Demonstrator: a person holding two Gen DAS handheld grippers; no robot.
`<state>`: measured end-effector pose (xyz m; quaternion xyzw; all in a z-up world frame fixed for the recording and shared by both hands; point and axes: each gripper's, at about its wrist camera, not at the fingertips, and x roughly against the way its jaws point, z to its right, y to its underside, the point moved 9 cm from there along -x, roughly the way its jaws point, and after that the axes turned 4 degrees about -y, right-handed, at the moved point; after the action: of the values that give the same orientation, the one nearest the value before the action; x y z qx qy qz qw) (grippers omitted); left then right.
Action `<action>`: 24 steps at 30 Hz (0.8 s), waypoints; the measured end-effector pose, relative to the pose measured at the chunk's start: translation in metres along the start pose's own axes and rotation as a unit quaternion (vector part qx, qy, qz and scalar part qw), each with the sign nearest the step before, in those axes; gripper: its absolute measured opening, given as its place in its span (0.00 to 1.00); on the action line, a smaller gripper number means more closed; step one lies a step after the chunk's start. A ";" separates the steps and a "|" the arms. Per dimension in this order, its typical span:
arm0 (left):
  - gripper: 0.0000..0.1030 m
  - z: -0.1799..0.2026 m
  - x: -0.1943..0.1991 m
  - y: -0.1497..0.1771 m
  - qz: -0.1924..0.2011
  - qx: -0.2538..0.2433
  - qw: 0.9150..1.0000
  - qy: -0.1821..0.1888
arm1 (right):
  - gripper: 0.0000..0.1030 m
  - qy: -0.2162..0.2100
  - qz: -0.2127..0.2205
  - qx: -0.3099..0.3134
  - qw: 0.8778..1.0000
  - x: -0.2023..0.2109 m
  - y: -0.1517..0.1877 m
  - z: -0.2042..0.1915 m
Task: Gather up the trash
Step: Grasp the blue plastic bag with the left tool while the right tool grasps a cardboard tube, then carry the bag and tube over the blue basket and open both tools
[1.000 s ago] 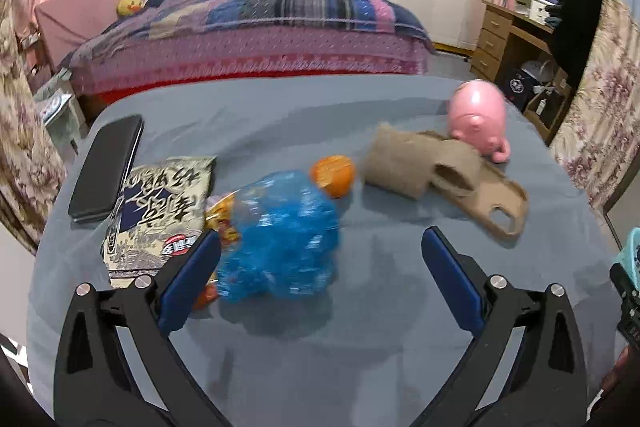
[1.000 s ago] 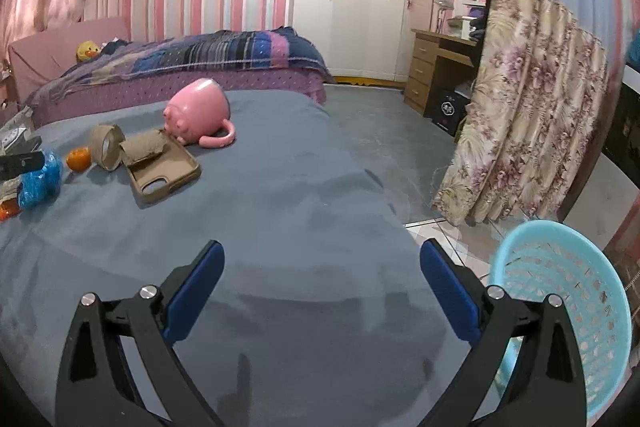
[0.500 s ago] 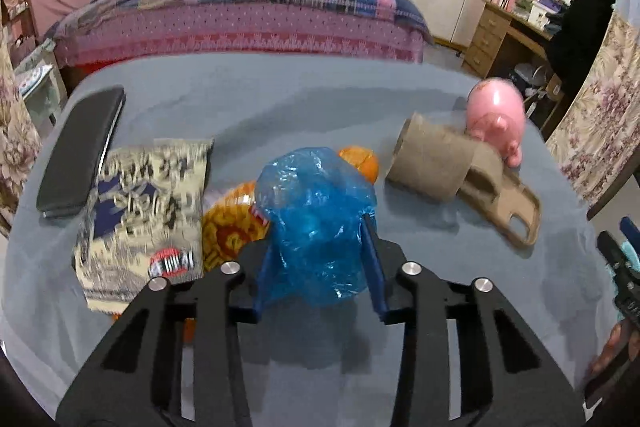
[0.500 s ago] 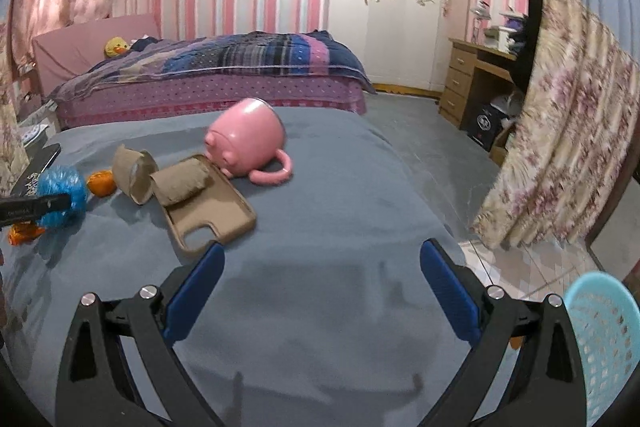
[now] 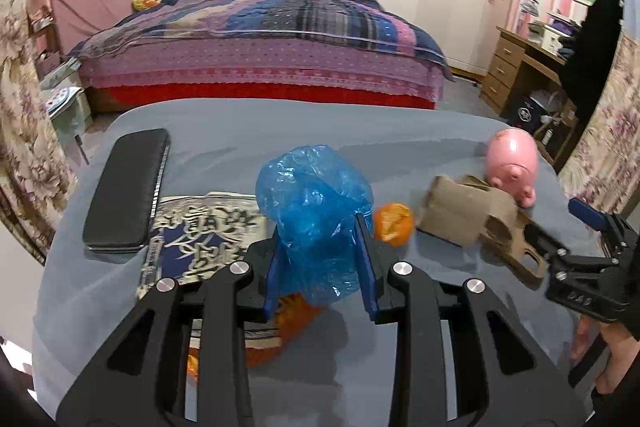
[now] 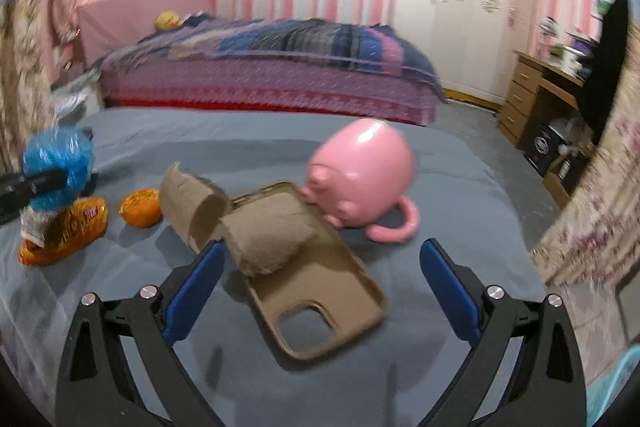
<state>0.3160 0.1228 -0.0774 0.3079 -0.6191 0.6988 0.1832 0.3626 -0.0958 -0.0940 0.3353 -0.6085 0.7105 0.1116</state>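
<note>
My left gripper (image 5: 320, 263) is shut on a crumpled blue plastic bag (image 5: 316, 211) and holds it above the grey table; the bag also shows in the right wrist view (image 6: 58, 167). An orange snack wrapper (image 6: 64, 231) lies under it. An orange peel (image 5: 394, 223) lies beside the bag. A torn cardboard tube (image 6: 196, 203) and a second cardboard piece (image 6: 268, 235) rest on a tan phone case (image 6: 316, 291). My right gripper (image 6: 320, 287) is open over the phone case, its fingers either side of it.
A pink pig mug (image 6: 364, 171) lies on its side behind the phone case. A black phone (image 5: 128, 191) and a printed packet (image 5: 204, 239) lie at the table's left. A light blue basket (image 6: 620, 387) stands at the lower right. A bed stands behind the table.
My left gripper has lifted the blue bag a little off the table. My right gripper has moved left and forward, from the bare table to over the phone case and cardboard.
</note>
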 end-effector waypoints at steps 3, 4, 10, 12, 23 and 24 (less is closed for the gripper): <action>0.29 -0.005 -0.003 -0.001 -0.002 0.011 1.000 -0.001 | 0.86 0.002 -0.025 0.038 0.999 -0.020 0.000 -0.013; 0.29 -0.005 -0.003 -0.001 -0.002 0.012 1.000 -0.001 | 0.79 0.003 -0.028 0.041 0.999 -0.022 -0.001 -0.015; 0.29 0.002 0.000 -0.003 0.005 0.005 1.000 0.001 | 0.44 -0.003 -0.037 0.060 0.998 -0.027 -0.003 -0.028; 0.29 0.004 0.003 -0.003 0.008 -0.002 1.000 0.002 | 0.35 -0.008 -0.037 0.060 0.997 -0.027 -0.003 -0.029; 0.29 0.010 0.014 -0.007 0.018 -0.009 1.000 0.014 | 0.03 0.007 0.016 0.031 0.999 0.018 -0.012 -0.001; 0.29 0.012 0.015 -0.007 0.019 -0.010 1.000 0.017 | 0.03 0.008 0.018 0.027 0.999 0.022 -0.011 0.003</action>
<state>0.3116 0.1108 -0.0614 0.2828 -0.6286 0.7009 0.1835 0.3535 -0.1014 -0.0720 0.3213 -0.5942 0.7313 0.0946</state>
